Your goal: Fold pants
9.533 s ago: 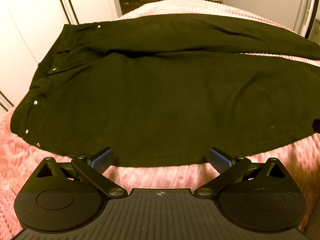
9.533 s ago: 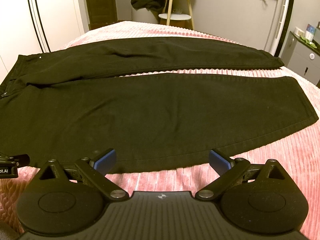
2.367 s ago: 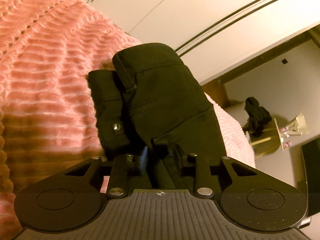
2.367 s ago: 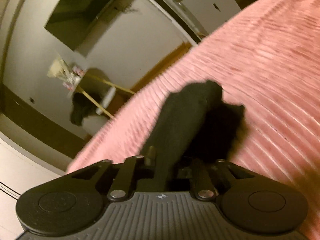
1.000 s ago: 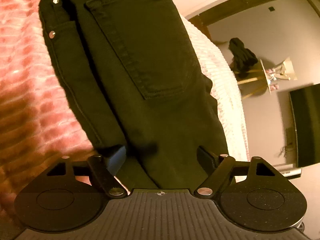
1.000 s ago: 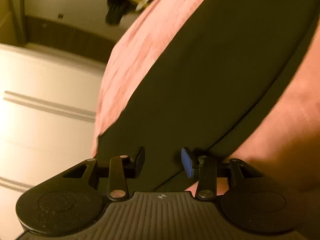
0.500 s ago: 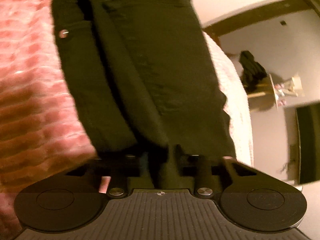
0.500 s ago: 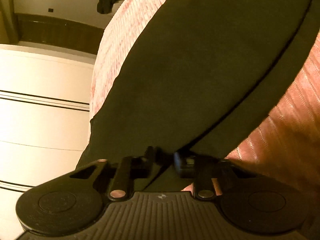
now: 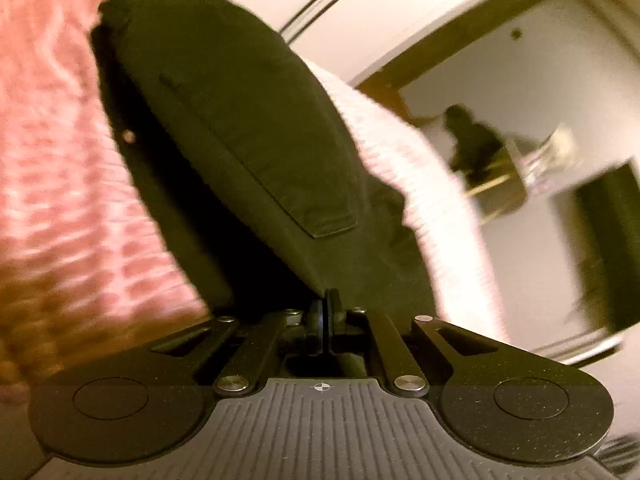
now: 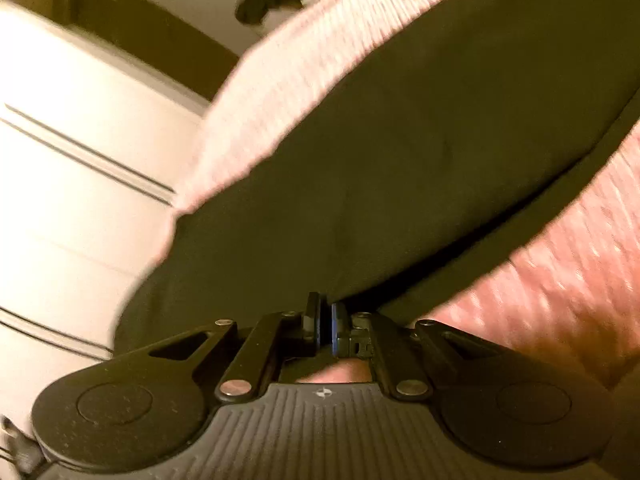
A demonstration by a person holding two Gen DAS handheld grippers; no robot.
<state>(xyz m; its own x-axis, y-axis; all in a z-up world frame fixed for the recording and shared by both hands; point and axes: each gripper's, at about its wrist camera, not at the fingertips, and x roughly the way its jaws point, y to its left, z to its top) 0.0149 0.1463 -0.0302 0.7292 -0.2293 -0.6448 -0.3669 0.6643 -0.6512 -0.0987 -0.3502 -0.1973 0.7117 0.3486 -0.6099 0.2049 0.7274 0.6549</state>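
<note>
The black pants [image 9: 248, 132] lie on the pink ribbed bedspread [image 9: 52, 184], folded lengthwise with a back pocket [image 9: 256, 152] facing up. My left gripper [image 9: 325, 304] is shut on the near edge of the pants at the seat end, and the cloth rises from its jaws. In the right wrist view the pants' legs [image 10: 420, 152] stretch away across the bed. My right gripper [image 10: 325, 312] is shut on the near edge of the legs. Both views are blurred by motion.
White wardrobe doors [image 10: 72, 168] with dark lines stand beside the bed. A small wooden side table with a dark garment [image 9: 476, 144] on it stands by the far wall. The bedspread also shows in the right wrist view [image 10: 568, 264].
Both grippers were open a second ago, then closed on the pants' near edge. Now both are lifting the cloth, and the views have tilted and blurred.
</note>
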